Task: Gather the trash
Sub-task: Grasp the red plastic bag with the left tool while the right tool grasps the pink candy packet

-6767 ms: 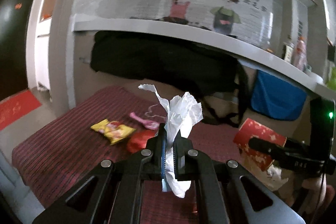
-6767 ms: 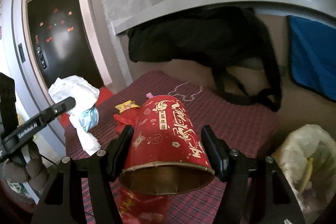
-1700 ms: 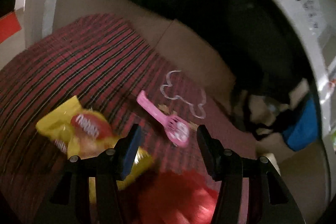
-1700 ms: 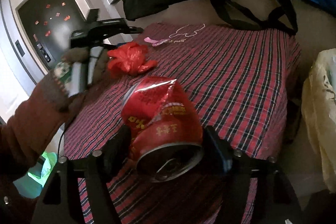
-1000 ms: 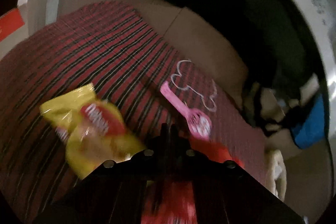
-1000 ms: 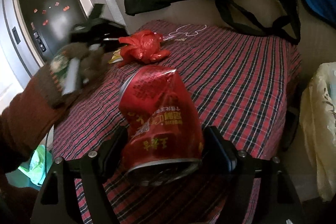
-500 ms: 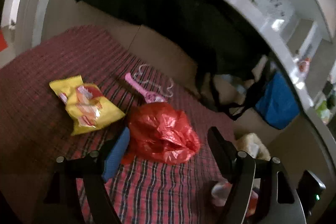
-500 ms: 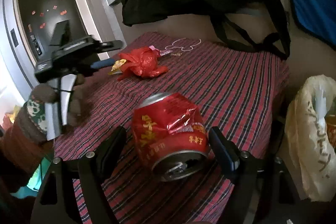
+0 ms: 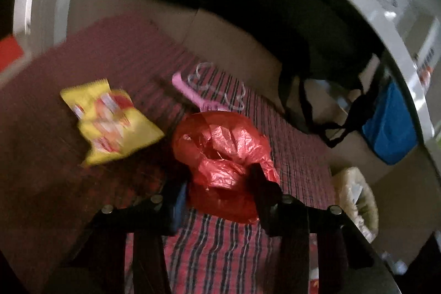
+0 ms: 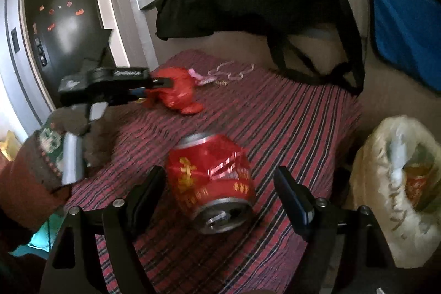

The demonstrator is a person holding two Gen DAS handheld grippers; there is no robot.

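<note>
Left wrist view: left gripper [image 9: 217,192] jaws closing around the crumpled red plastic bag [image 9: 223,156], which sits between the fingers on the red striped cloth [image 9: 220,252]; the far fingertip seems to dent the plastic, a firm pinch can't be confirmed, frame blurred. Bag bulk runs far from the fingertips, along the gripper's pointing line. Yellow snack packet [image 9: 110,120] lies left of the fingers, apart from the bag; pink plastic scoop [image 9: 193,92] just beyond the bag, far side. Cream plastic trash bag [image 9: 355,200] is right, off the cloth edge

Right wrist view: right gripper [image 10: 220,192] fingers spread wide, not touching the crushed red drink can [image 10: 212,178] lying on its side between them, end facing the camera, long axis roughly along the gripper line. Gap shows both sides of the can. Trash bag mouth is near right, so the right hand is nearer to it. Left gripper seen far left at the red bag, so that hand takes the bag
</note>
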